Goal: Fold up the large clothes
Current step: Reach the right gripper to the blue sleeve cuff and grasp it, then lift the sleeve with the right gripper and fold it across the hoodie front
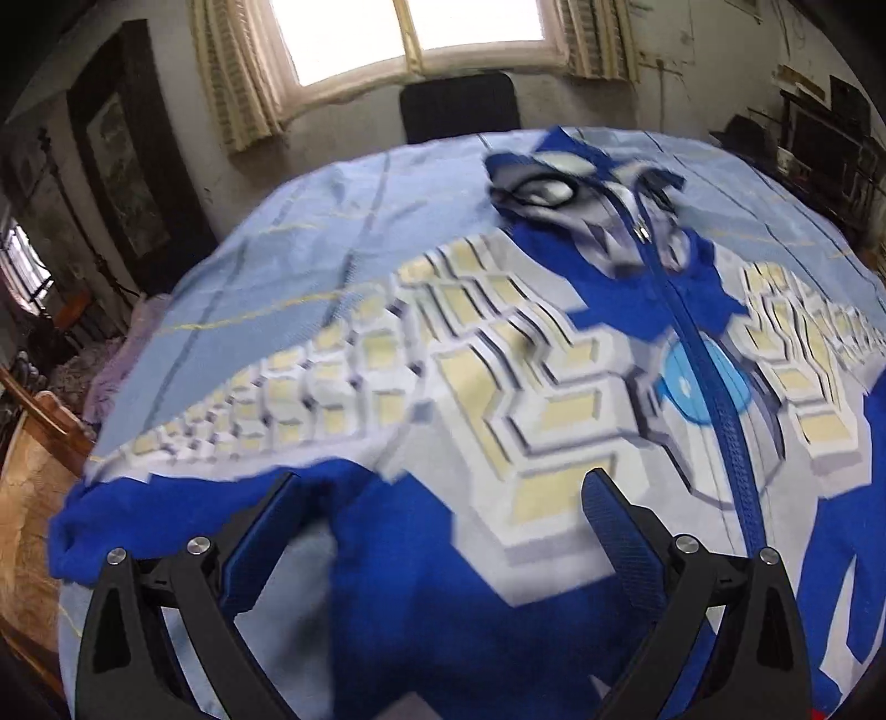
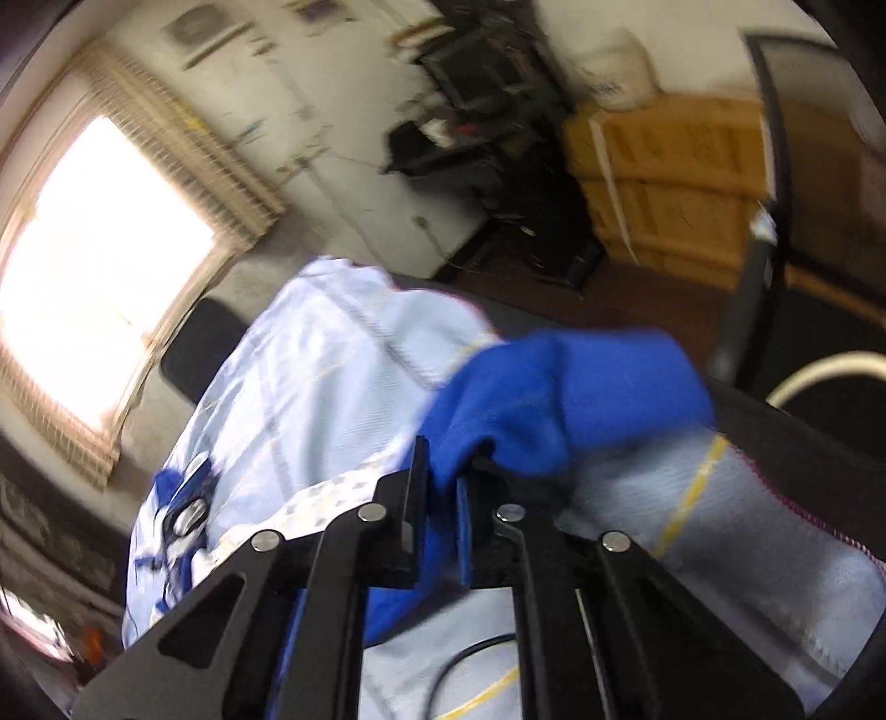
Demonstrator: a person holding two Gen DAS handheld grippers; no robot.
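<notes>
At the left we hover our left gripper (image 1: 443,509) with its blue-padded jaws spread wide and nothing between them, just above the near part of the large blue, grey and cream printed zip-front garment (image 1: 498,399). It lies face up and spread flat on the pale blue sheet with thin yellow lines (image 1: 288,243) that covers the surface, its one sleeve stretched towards the left edge, where the plain blue cuff (image 1: 72,548) ends just beside our left finger (image 1: 260,531). We judge that we hold this tool released so that it can drop onto that sleeve or its hem for the first fold. The blue zipper (image 1: 714,387) runs down the middle of the garment, and the collar points to the far edge, near a dark chair back (image 1: 459,111) under a bright window with cream striped curtains (image 1: 415,39). Further right, our right gripper (image 2: 440,498) is clenched on the blue fabric of the other sleeve end (image 2: 554,399), lifted clear of the sheet, probably so that we can carry it inward over the body. Beyond the right edge the room shows stacked yellow-brown crates (image 2: 675,166), a dark cluttered shelf (image 2: 487,72) and a whitish wall; motion blur hides finer detail there.
</notes>
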